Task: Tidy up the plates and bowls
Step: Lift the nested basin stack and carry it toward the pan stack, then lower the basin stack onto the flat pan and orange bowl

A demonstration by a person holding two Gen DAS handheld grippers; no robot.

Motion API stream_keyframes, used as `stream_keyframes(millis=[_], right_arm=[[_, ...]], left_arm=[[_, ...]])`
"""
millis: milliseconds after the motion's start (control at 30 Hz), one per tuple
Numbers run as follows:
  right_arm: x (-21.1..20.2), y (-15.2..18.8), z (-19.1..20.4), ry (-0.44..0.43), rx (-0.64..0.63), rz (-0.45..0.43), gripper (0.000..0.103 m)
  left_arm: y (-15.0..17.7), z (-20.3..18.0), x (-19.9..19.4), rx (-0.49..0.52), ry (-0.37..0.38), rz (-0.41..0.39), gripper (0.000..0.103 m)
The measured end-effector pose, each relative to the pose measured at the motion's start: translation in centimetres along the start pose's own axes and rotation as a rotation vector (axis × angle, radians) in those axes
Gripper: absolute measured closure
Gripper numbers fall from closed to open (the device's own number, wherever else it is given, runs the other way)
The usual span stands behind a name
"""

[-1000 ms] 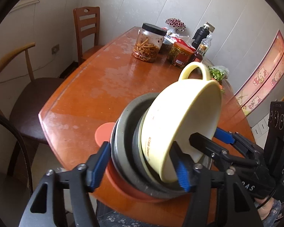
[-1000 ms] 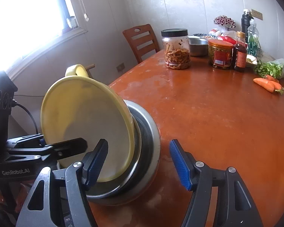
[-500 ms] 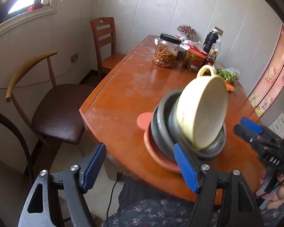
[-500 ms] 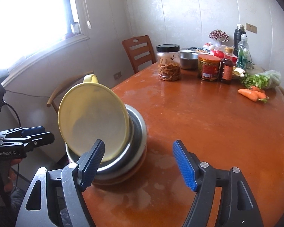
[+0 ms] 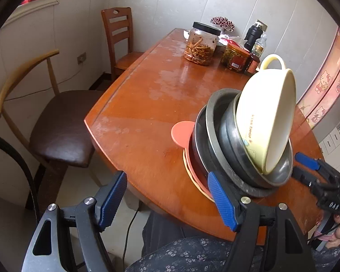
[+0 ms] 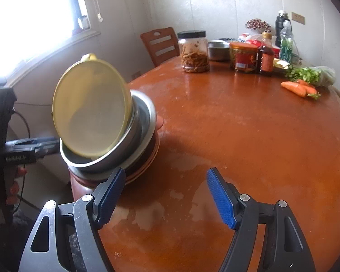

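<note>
A yellow handled bowl [image 5: 263, 122] leans tilted on its side in a stack of steel bowls [image 5: 222, 140] on an orange plate [image 5: 181, 131], at the table's near corner. It also shows in the right wrist view [image 6: 90, 108] above the steel bowls [image 6: 133, 136]. My left gripper [image 5: 167, 201] is open and empty, drawn back off the table edge. My right gripper [image 6: 165, 197] is open and empty over the table, just right of the stack.
The wooden table [image 6: 249, 136] carries a jar of snacks [image 6: 194, 52], a red-lidded jar [image 6: 242, 55], bottles, a steel bowl [image 6: 218, 49], carrots [image 6: 299, 88] and greens at the far end. Two chairs [image 5: 56, 117] stand at the left.
Both grippers have pulled back from the stack, the left one off the table edge. The yellow bowl stays tilted in the steel bowls.
</note>
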State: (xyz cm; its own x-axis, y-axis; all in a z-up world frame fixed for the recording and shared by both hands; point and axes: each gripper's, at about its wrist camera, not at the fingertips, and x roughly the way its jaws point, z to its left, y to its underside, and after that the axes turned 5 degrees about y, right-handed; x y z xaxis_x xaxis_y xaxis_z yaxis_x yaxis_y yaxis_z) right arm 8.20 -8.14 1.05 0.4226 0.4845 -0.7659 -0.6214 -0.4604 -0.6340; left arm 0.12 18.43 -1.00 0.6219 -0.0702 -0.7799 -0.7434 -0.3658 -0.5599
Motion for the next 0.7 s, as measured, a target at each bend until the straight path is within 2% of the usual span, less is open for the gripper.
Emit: stream_keyframes(millis=[233,500,700], right_arm=[[1.6,0.7,0.7,-0.032,-0.042,0.038,0.048],[2.5,0.5,0.7,-0.08,-0.079,0.033,0.049],[2.6,0.9,0.5,-0.084,-0.13,0.047,0.049]], left_arm=[[-0.4,-0.5,1.2,0.057,0.041,0.007,0.031],[-2.0,-0.9,2.8,0.145,0.085,0.013,0.032],[-2.9,-4.1,4.8,0.268,0.17,0.033,0.032]])
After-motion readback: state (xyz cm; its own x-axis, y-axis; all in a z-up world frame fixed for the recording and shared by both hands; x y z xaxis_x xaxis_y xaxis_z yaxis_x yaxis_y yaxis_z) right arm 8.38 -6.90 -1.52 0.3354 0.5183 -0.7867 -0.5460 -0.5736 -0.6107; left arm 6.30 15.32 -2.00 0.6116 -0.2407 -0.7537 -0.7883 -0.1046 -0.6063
